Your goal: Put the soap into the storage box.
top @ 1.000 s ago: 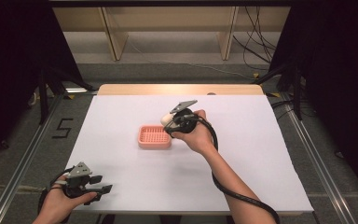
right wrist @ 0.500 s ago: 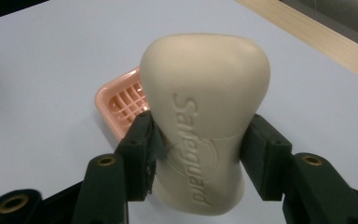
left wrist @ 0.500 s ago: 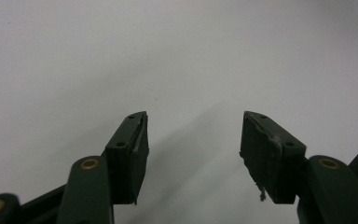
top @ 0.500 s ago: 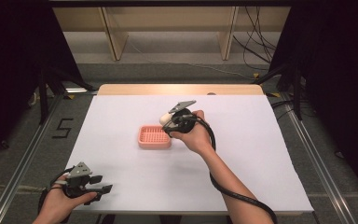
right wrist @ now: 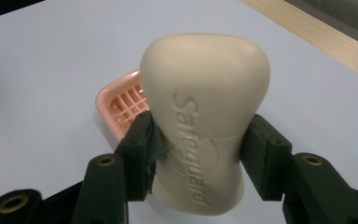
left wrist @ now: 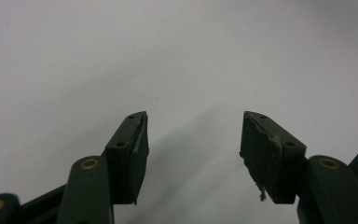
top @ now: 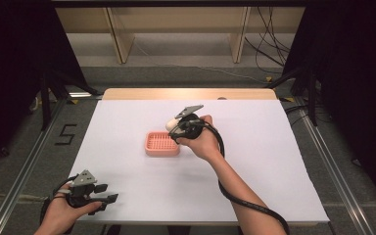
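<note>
Above the pink soap dish (top: 162, 143), at its 2 o'clock corner, the right gripper (top: 175, 128) is clamping a cream soap bar (right wrist: 204, 116); jaws are hiding the bar's flanks, and the bar is covering most of the dish. Left gripper (top: 108, 199) is resting wide apart, empty, at the table's (top: 254, 161) 7 o'clock edge. Nothing is shifting since the earlier frames.

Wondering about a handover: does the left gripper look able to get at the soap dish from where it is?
Probably yes. The left gripper is open and empty, with bare table between it and the dish. The right gripper, holding soap, crowds only the dish's far right corner.
</note>
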Motion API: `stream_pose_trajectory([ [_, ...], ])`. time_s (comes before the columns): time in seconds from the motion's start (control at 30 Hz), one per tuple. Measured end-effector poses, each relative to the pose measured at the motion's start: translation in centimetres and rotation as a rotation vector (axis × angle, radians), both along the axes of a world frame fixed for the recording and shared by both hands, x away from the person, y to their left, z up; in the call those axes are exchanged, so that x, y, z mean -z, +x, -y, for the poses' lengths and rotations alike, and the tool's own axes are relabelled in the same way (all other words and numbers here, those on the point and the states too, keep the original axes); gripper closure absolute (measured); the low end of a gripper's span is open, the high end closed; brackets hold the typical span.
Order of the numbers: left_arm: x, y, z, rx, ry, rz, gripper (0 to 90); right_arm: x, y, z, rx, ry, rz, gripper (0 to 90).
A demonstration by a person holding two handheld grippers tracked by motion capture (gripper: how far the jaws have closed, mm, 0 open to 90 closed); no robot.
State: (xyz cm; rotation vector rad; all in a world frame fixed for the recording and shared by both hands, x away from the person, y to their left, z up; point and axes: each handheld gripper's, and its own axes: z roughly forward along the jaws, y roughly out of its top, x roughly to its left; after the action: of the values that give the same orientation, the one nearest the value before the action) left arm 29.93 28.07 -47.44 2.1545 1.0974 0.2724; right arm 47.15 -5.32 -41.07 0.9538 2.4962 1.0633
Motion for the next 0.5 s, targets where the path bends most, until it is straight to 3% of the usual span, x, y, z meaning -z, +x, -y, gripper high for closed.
stream_pose_trajectory([
  [0.03, 0.00, 0.00, 0.01, 0.000, -0.001, 0.000, 41.3, 0.03, 0.22, 0.05, -0.031, -0.004, 0.022, 50.5],
  [0.1, 0.00, 0.00, 0.01, -0.001, -0.002, 0.000, 41.3, 0.10, 0.43, 0.01, -0.043, -0.007, 0.053, 50.5],
  [0.23, 0.02, -0.01, 0.04, -0.004, -0.006, 0.001, 41.3, 0.04, 0.25, -0.18, -0.027, 0.001, 0.019, 50.5],
  [0.3, 0.02, 0.00, 0.03, -0.003, -0.005, 0.001, 41.3, 0.26, 0.40, -0.30, -0.036, 0.000, 0.047, 50.4],
  [0.5, 0.01, 0.00, 0.04, -0.003, -0.005, 0.001, 41.3, 0.28, 0.44, -0.52, -0.040, -0.004, 0.030, 50.4],
])
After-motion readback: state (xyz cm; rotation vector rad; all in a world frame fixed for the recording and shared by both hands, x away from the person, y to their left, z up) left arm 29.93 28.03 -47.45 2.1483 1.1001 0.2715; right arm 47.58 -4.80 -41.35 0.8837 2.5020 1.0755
